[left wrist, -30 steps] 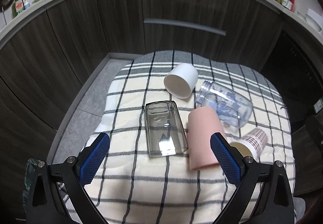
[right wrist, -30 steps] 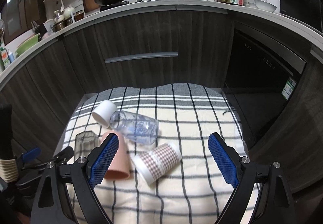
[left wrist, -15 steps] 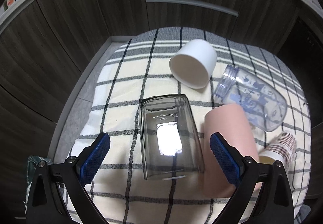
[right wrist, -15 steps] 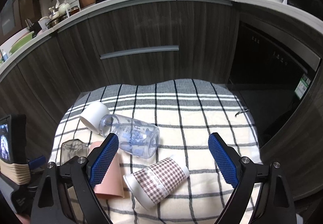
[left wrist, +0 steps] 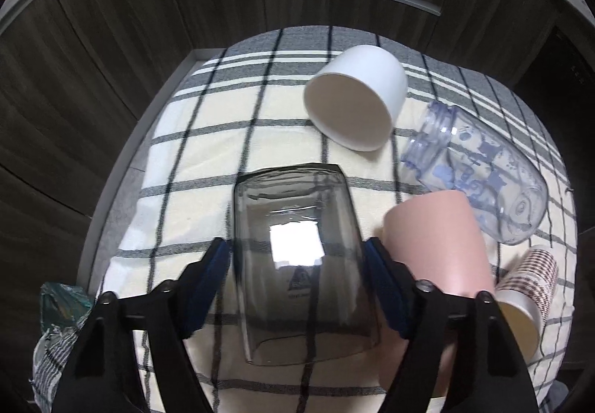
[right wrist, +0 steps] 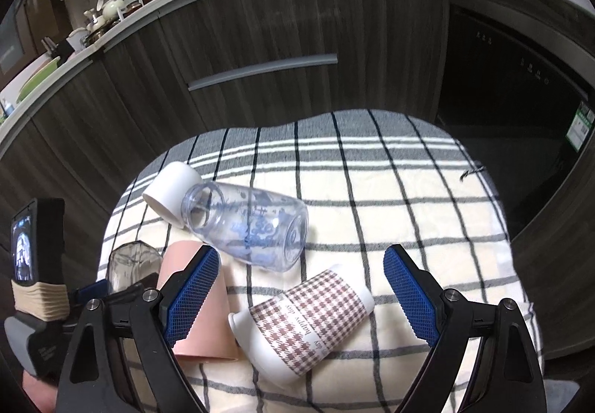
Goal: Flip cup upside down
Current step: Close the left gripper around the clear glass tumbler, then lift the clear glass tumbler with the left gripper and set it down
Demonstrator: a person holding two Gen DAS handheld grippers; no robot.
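Now down over the smoky glass (left wrist: 297, 256) lying on its side, left gripper (left wrist: 297, 256) pads closing against both walls, grasp nearly set; right gripper (right wrist: 301, 286) wide open, empty.

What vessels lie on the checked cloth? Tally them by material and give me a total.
Glass: 1, the smoky tumbler between the left tongs
Clear plastic: 1, the printed bottle
Paper: 1, the houndstooth cup
Opaque, material unclear: 2, the white cup and the pink cup
Total: 5
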